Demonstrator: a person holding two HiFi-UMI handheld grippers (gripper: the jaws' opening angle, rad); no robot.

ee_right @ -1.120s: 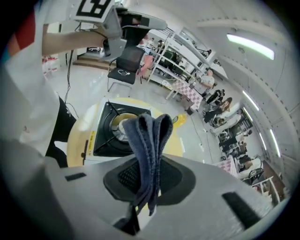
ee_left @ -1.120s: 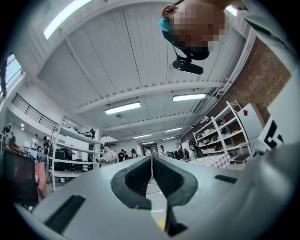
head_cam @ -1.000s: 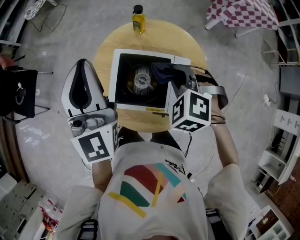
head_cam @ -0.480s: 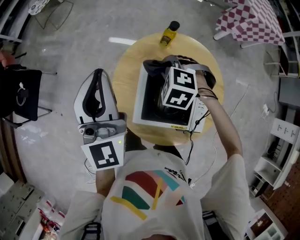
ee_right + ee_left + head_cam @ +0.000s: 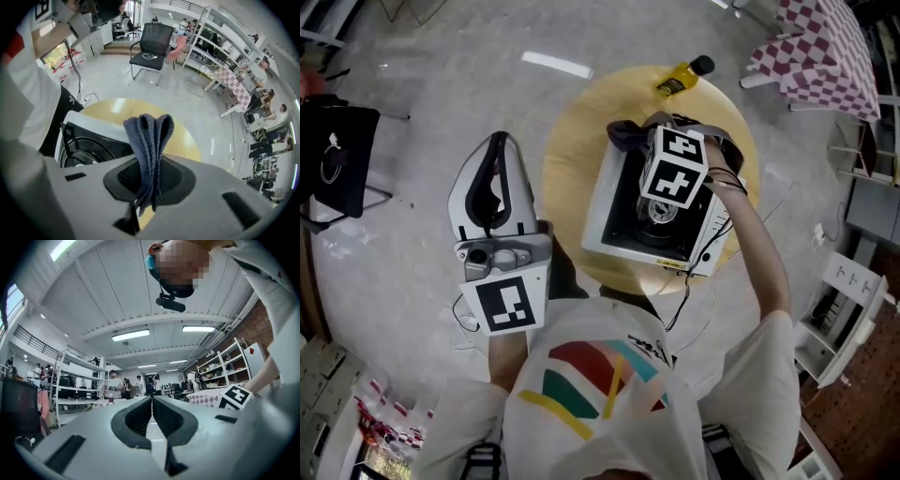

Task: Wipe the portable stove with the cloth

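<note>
right gripper [image 5: 149, 179]: jaws are clamping down on a folded dark blue-grey cloth [image 5: 151, 140]; the cloth is sticking out past the jaw tips in a doubled loop, with short ends hanging behind the pads.
cloth position: in the head view the cloth [image 5: 623, 135] is sitting over the far-left corner of the stove; contact with the surface isn't clear from either view.
stove: a square white portable gas stove with a black top and round burner [image 5: 607, 208] is sitting on a round light-wood table [image 5: 570, 169], rotated relative to the person and taking up most of the tabletop.
right marker cube [image 5: 675, 167]: is hovering over the stove's middle, covering part of the burner.
left gripper [image 5: 496, 148]: jaws are pressing together with nothing between them; it is hanging off the table to the left, over grey concrete floor, well apart from the stove. Its own view is pointing up at the ceiling.
other: a yellow bottle with a black cap [image 5: 679, 80] is sitting at the table's far edge, just beyond the stove.
</note>
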